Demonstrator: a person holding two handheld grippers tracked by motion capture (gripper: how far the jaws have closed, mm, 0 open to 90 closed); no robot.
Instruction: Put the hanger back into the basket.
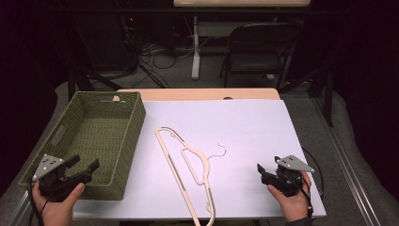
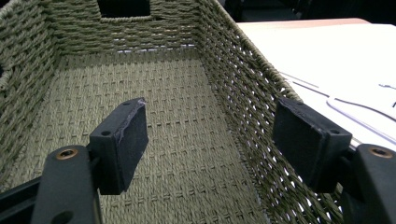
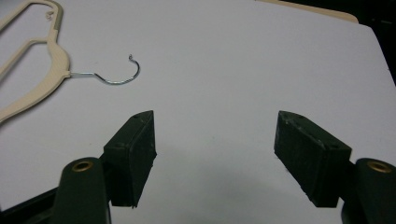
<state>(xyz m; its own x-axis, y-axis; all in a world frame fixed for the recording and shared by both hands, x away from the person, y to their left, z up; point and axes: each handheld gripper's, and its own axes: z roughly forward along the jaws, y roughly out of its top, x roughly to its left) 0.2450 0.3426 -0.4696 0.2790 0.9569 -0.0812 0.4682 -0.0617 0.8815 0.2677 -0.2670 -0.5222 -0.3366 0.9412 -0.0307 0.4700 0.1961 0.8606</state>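
The rectangular woven basket (image 1: 123,136) is olive green throughout, its rope weave making a regular pattern of short horizontal ribs across floor and walls. Beside the basket, the flat white surface (image 1: 244,127) is plain and unmarked, with a strip of pale wood along its far edge. On the white, next to the basket, the slim plastic clothes hanger (image 1: 181,162) is cream beige with a thin silver wire hook (image 3: 114,74). Both grippers have matte black fingers (image 3: 130,156), brass-coloured rivets and grey triangular plates dotted with small holes.
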